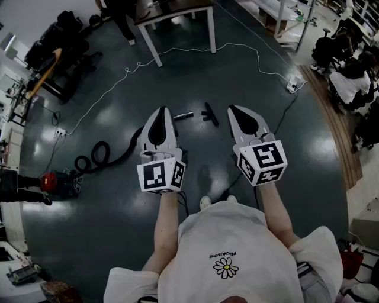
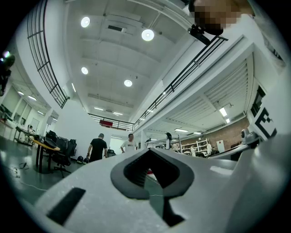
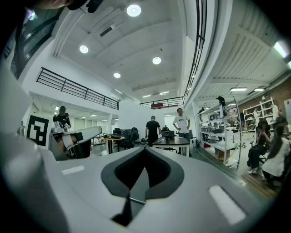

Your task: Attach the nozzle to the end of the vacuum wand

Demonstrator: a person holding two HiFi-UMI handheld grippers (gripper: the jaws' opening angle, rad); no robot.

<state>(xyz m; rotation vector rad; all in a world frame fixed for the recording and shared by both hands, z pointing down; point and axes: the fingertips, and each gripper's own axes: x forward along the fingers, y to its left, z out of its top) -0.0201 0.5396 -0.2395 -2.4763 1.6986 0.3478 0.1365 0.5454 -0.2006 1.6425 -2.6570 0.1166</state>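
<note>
On the dark floor ahead lies a black floor nozzle [image 1: 209,113]. Just to its left is the short dark end of the vacuum wand [image 1: 183,115]. A black hose [image 1: 98,155] curls from there to a red vacuum canister [image 1: 51,180] at the left. My left gripper [image 1: 161,111] and right gripper [image 1: 234,109] are held up side by side above the floor, well short of these parts. Both are shut and hold nothing. In the left gripper view the left gripper [image 2: 148,150] points slightly upward into the hall. In the right gripper view the right gripper [image 3: 144,149] points level.
A white-legged table [image 1: 177,12] stands ahead. A white cable [image 1: 237,47] runs over the floor to a power strip [image 1: 292,86]. People sit at the right [image 1: 349,77]. Two people stand by a desk [image 3: 170,142]. Chairs and gear crowd the left [image 1: 53,53].
</note>
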